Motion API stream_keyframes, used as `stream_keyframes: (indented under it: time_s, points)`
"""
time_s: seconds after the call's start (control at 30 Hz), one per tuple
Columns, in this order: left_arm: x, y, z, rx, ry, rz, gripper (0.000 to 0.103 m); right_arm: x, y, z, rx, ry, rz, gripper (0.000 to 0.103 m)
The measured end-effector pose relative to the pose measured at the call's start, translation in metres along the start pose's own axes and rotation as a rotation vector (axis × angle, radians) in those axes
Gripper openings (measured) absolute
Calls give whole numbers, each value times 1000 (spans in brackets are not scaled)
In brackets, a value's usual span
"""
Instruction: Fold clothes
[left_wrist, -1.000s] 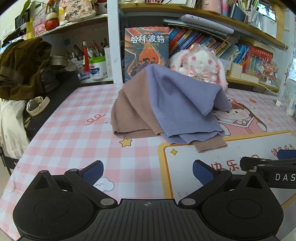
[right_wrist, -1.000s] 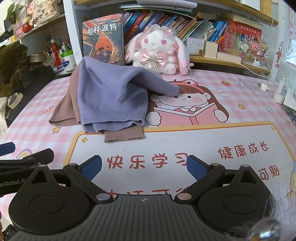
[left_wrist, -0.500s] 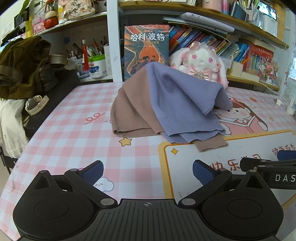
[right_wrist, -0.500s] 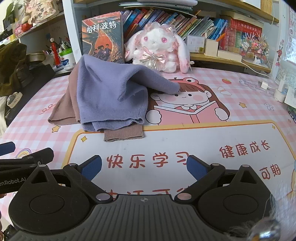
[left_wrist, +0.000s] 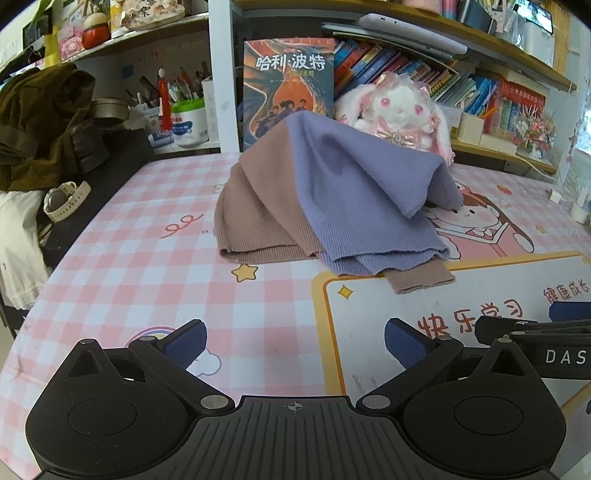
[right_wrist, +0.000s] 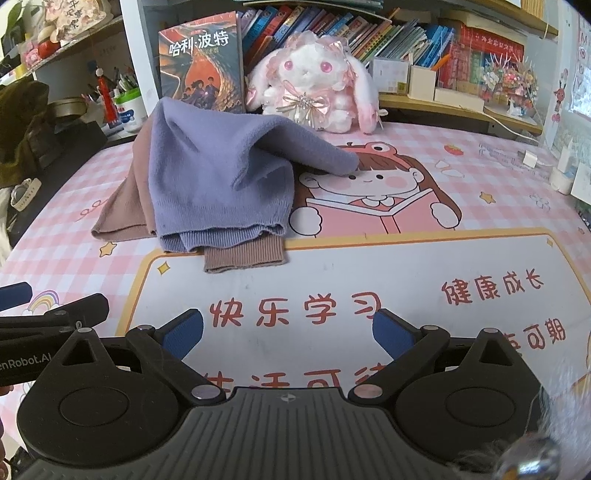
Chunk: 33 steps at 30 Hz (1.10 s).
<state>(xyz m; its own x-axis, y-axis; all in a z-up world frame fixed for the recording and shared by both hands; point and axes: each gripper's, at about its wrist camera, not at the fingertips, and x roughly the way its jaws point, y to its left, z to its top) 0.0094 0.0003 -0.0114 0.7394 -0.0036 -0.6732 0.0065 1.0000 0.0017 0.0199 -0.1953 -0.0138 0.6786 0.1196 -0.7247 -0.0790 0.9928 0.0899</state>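
Observation:
A purple knit garment (left_wrist: 362, 195) (right_wrist: 218, 177) lies heaped over a brown knit garment (left_wrist: 258, 218) (right_wrist: 243, 254) on the pink checked table mat (left_wrist: 147, 258) (right_wrist: 406, 266). The pile peaks at the back, and a brown ribbed cuff sticks out under the purple hem. My left gripper (left_wrist: 295, 341) stands open over the mat, well short of the pile, with nothing between its blue pads. The right gripper (right_wrist: 288, 330) is also open and empty, over the white panel with red characters. Each gripper shows at the edge of the other's view.
A book (left_wrist: 288, 85) (right_wrist: 203, 62) and a white-pink plush rabbit (left_wrist: 399, 110) (right_wrist: 314, 85) stand behind the pile. Shelves of books fill the back. Dark clothing and a watch (left_wrist: 62, 201) sit at the left edge. A charger and cable (right_wrist: 532, 158) lie at the right.
Both grippers have crept slightly forward toward the pile. The garments have not moved, and both grippers stay open.

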Motion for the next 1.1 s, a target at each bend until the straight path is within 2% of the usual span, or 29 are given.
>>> stream_keyframes:
  time_s: [0.37, 0.83, 1.1]
  points:
    - [-1, -2, -2, 15, 42, 39, 103, 0, 0, -6, 2, 26, 9, 99]
    - [-11, 4, 0, -36, -9, 36, 103, -13, 3, -3, -36, -29, 10, 99]
    - [-9, 2, 2, -28, -4, 47, 103, -13, 0, -3, -19, -30, 5, 99]
